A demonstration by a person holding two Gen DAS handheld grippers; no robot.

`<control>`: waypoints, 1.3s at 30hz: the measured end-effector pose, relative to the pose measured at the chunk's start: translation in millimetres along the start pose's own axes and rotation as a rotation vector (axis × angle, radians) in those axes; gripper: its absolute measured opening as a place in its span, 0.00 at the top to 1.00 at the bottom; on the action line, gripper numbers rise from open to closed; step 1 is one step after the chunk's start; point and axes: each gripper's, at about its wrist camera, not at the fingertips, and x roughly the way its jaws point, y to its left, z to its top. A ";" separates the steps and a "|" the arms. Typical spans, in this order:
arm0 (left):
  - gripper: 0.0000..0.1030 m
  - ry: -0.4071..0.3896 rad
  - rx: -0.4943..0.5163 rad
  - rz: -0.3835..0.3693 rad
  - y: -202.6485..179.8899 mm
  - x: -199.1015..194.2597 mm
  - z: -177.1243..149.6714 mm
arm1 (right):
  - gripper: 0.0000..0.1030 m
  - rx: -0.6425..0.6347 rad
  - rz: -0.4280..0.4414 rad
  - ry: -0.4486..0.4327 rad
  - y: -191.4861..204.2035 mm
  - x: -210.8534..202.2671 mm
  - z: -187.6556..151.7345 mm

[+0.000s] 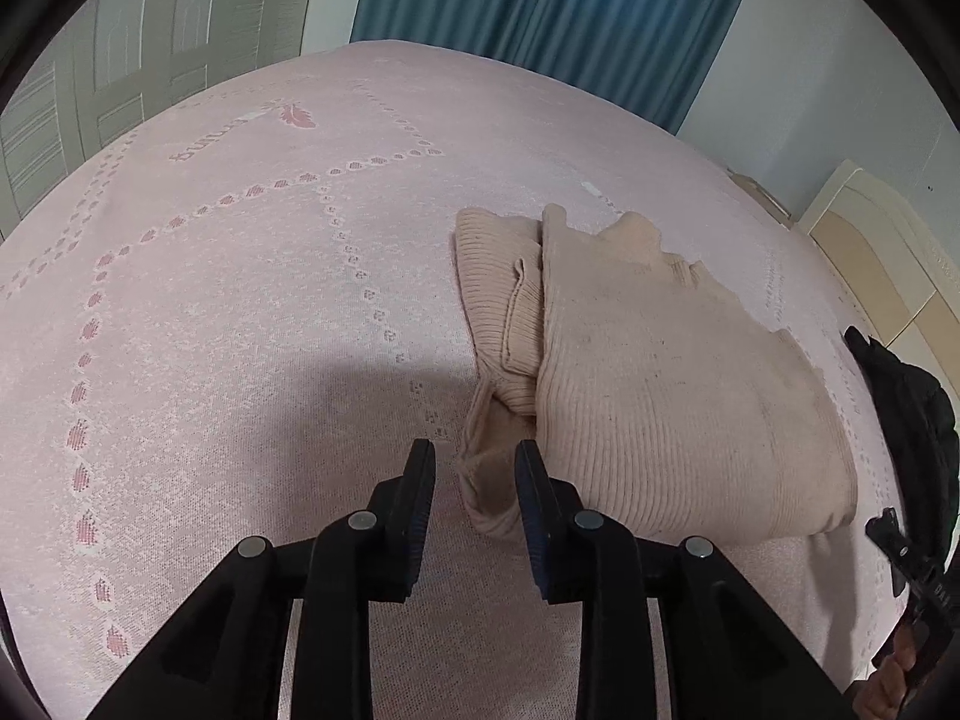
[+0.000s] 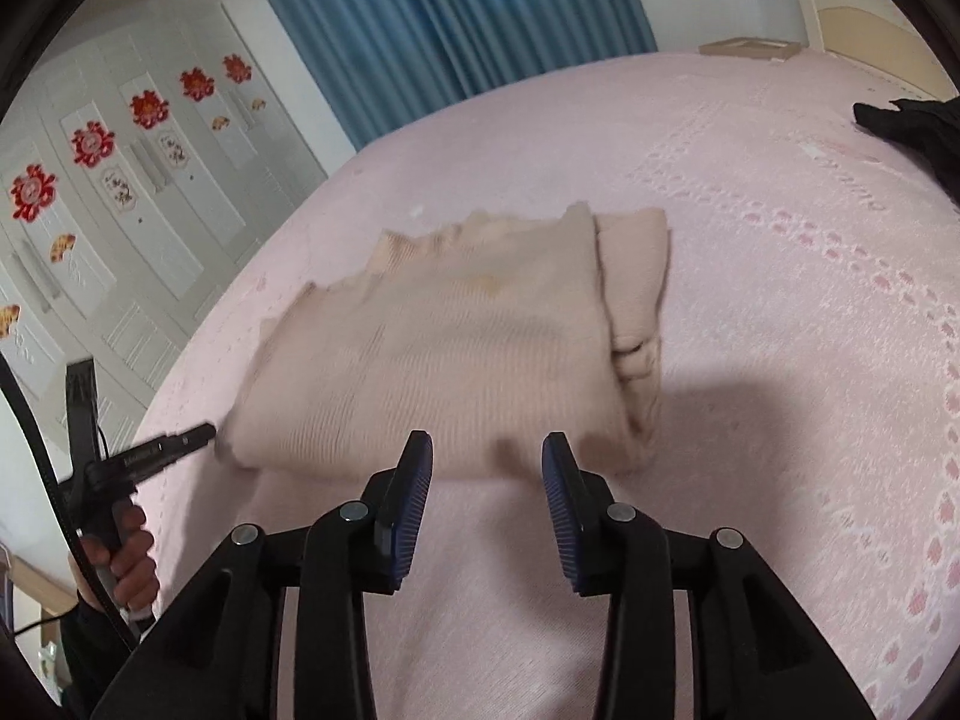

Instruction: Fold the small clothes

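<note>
A beige ribbed knit garment (image 1: 660,372) lies folded on the pink bedspread (image 1: 252,312); it also shows in the right wrist view (image 2: 468,342). My left gripper (image 1: 475,468) is open, its fingers astride a loose cuff end at the garment's near left corner, not closed on it. My right gripper (image 2: 487,462) is open and empty, just short of the garment's near edge. In the right wrist view the left gripper's tip (image 2: 186,438) sits at the garment's left corner. The right gripper's body shows at the far right of the left wrist view (image 1: 912,564).
A black garment (image 2: 912,126) lies on the bed to the right; it also shows in the left wrist view (image 1: 900,396). Blue curtains (image 2: 420,18) and white wardrobe doors (image 2: 120,180) stand behind the bed. A cream headboard (image 1: 888,252) is at the right.
</note>
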 end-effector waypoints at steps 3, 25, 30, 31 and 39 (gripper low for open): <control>0.70 -0.005 -0.011 0.008 4.3 -2.3 0.1 | 0.63 0.000 -0.004 0.037 4.7 7.6 -7.3; 0.48 -0.002 -0.067 -0.037 20.9 -5.2 5.7 | 0.49 0.261 -0.010 0.084 -16.4 53.7 -12.0; 0.48 0.003 -0.081 -0.070 22.7 -4.7 6.6 | 0.49 0.364 -0.002 0.052 -30.7 59.9 -1.6; 0.48 0.007 -0.085 -0.076 23.0 -4.0 6.4 | 0.49 0.384 -0.004 0.047 -34.0 61.7 1.1; 0.48 0.088 -0.145 -0.251 20.6 -2.8 -17.4 | 0.69 0.500 -0.038 0.029 -53.6 80.1 23.1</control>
